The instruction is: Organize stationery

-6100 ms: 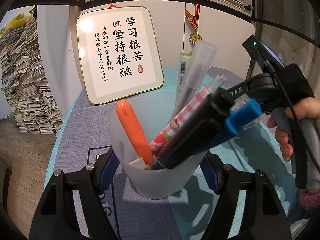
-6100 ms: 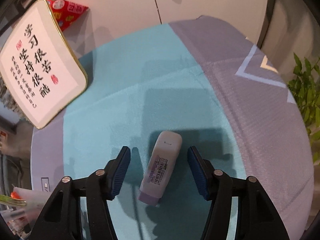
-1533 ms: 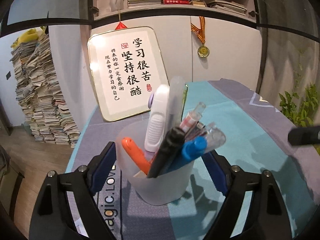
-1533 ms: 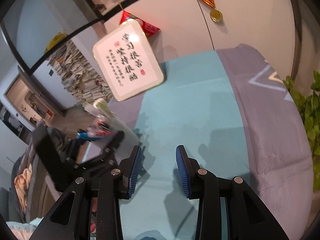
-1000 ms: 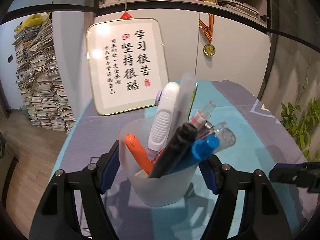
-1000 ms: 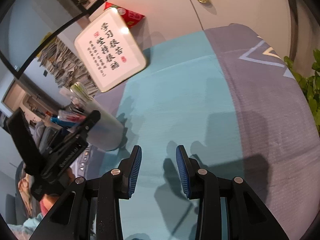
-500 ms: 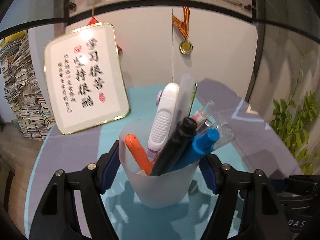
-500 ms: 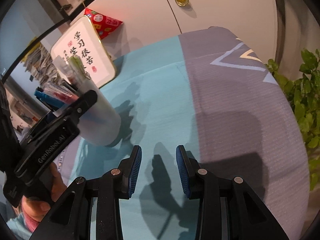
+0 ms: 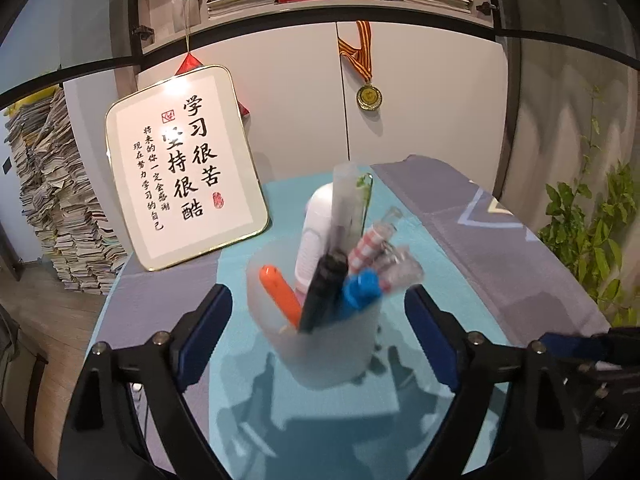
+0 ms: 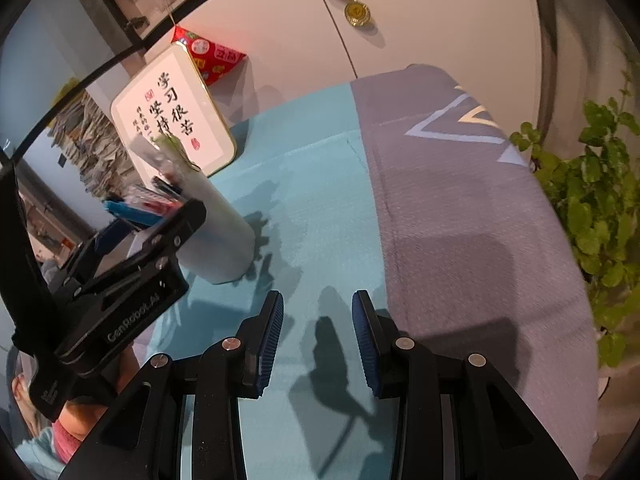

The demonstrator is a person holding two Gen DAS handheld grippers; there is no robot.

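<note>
A frosted pen cup (image 9: 320, 344) stands on the teal part of the tablecloth (image 9: 460, 280). It holds an orange pen (image 9: 280, 300), a black marker (image 9: 324, 288), a blue pen (image 9: 360, 292), a white correction tape (image 9: 316, 232), a checked pen and a clear tube. My left gripper (image 9: 318, 300) has a jaw on each side of the cup. Its jaws are opening, and a gap shows on both sides. In the right wrist view the cup (image 10: 220, 240) is at the left behind a left finger (image 10: 176, 232). My right gripper (image 10: 318, 332) stands open above the cloth, holding nothing.
A framed calligraphy sign (image 9: 184, 168) leans at the back left. On the cabinet door behind hangs a medal (image 9: 369, 98). A leafy plant (image 9: 592, 248) stands past the table's right edge, and tall paper stacks (image 9: 52, 200) stand on the floor at the left.
The left jaws, tight on the cup half a second ago, have spread away from it. The right gripper has kept its narrow gap while its view shifted slightly.
</note>
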